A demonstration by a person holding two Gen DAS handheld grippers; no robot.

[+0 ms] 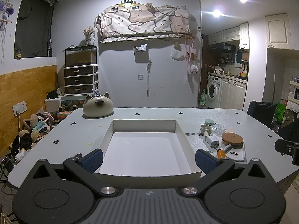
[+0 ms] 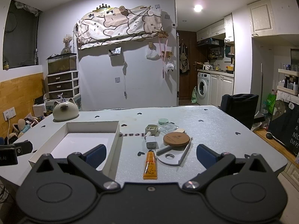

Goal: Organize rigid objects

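Note:
An empty white box [image 1: 145, 128] [image 2: 115, 136] lies on the table. My left gripper [image 1: 148, 160] hovers open over its near wall, nothing between the fingers. To the box's right lies a cluster of small items: an orange tube [image 2: 150, 165] [image 1: 221, 154], a white charger plug [image 2: 151, 141] [image 1: 212, 141], a round wooden lid [image 2: 176, 139] [image 1: 232, 138], a grey flat tool [image 2: 174, 155] [image 1: 237, 154], a clear case [image 2: 169, 127] [image 1: 218, 128], a green round tin [image 2: 163, 121] [image 1: 209, 121] and a beige holder [image 2: 151, 129] [image 1: 205, 128]. My right gripper [image 2: 151, 155] is open, with the tube lying between its fingers.
A cat-shaped ceramic jar [image 1: 98, 107] [image 2: 65, 110] stands at the table's far left. The table [image 2: 214, 130] has a rounded edge near right. A dark chair back [image 2: 239, 106] stands beyond the right side. Clutter lies on the floor at left [image 1: 31, 130].

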